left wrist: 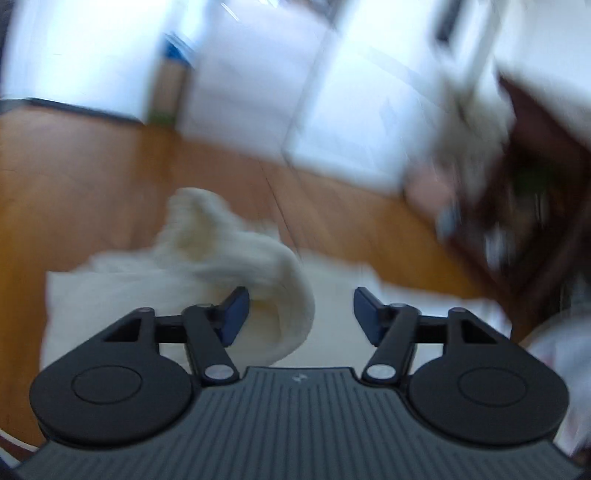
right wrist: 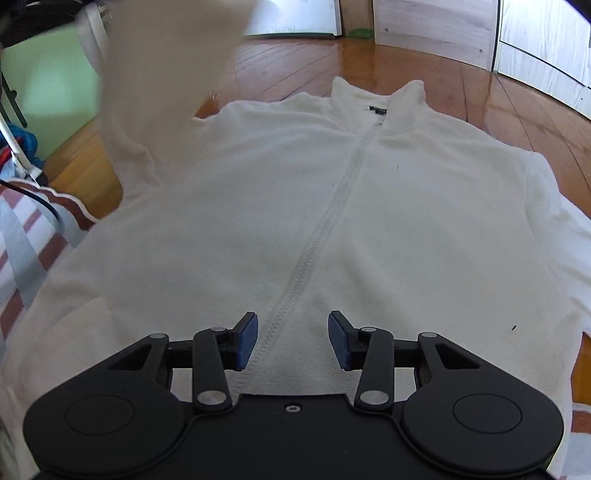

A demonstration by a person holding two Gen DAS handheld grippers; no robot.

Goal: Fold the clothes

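A white fleece jacket (right wrist: 406, 206) lies flat on the wooden floor, front up, with its zipper (right wrist: 332, 210) closed and its collar (right wrist: 376, 99) at the far end. My right gripper (right wrist: 293, 332) hovers open over the zipper near the hem, with nothing between its blue pads. One sleeve (right wrist: 159, 74) is up in the air at the upper left, blurred. In the blurred left wrist view that sleeve (left wrist: 236, 251) curls down just ahead of my left gripper (left wrist: 301, 306). Its pads stand well apart, and the cloth hangs beside the left pad without being pinched.
Wooden floor (right wrist: 295, 59) surrounds the jacket. A red-and-white striped cloth (right wrist: 22, 236) lies at the left edge, with cables and a green panel (right wrist: 55, 85) behind it. White cabinets (right wrist: 436, 26) stand at the far side. Dark brown furniture (left wrist: 535, 177) shows blurred at the right.
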